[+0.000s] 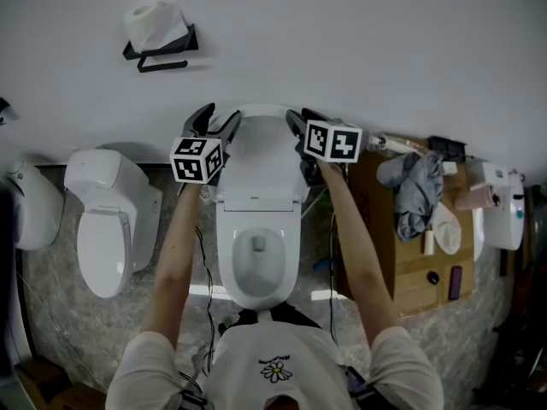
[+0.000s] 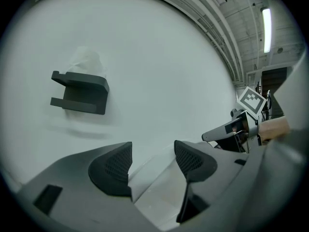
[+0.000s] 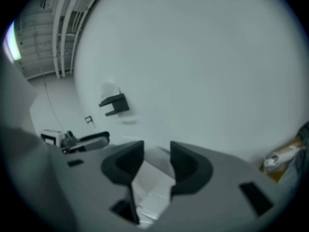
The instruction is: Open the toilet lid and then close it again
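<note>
Presently your left tool [image 1: 216, 120] and right tool [image 1: 303, 119] flank the raised toilet lid [image 1: 261, 156], both spread; unpinched, it may slam.

**Operator:** Which items in the head view are incomplete?

**Technician:** The white fixture [image 1: 34, 212] is cut off by the left edge. The small items on the wooden tabletop [image 1: 408, 273] are too small to identify.

**Operator:** And the right gripper view?

**Technician:** It is blurred. Whether the fingers [image 3: 187, 167] of the right gripper [image 3: 157, 151] press the toilet lid [image 3: 152, 182] cannot be determined.
</note>
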A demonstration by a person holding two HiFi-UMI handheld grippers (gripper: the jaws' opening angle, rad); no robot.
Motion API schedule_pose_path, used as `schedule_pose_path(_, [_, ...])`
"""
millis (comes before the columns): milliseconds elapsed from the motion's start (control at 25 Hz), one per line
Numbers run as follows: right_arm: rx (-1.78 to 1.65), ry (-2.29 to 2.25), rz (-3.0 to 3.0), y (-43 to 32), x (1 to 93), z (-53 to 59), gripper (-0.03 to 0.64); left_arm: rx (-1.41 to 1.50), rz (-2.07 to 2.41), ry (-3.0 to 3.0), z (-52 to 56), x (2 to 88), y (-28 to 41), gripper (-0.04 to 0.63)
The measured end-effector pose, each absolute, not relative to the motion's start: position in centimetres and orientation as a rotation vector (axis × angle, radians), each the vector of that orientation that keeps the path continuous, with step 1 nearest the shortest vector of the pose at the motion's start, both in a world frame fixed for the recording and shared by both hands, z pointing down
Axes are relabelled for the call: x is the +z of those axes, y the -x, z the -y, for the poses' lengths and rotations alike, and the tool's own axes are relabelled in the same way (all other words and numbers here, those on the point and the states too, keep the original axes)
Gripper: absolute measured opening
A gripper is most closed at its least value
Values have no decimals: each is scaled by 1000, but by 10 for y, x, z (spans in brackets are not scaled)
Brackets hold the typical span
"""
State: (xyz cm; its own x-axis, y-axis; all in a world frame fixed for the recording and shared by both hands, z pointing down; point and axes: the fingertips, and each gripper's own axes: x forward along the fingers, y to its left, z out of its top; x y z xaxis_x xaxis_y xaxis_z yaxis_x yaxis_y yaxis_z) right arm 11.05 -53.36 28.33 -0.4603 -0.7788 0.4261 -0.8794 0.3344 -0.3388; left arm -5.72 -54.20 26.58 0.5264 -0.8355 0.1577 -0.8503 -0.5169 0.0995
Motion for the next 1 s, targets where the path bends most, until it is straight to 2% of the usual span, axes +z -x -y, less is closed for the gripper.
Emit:
schedule_pose_path(600, [755,-1526,2370,-111,283,542,189,196,1498,-2593,549,266,57,304])
schedule_pose_path(840, [546,-1551,2328,-114,272,529,189,295,1547,-2584,536,262,60,304])
schedule_pose_path(1000, [368,-1675,2371,-124,239,493,164,136,1635,-2575,497,236,72,297])
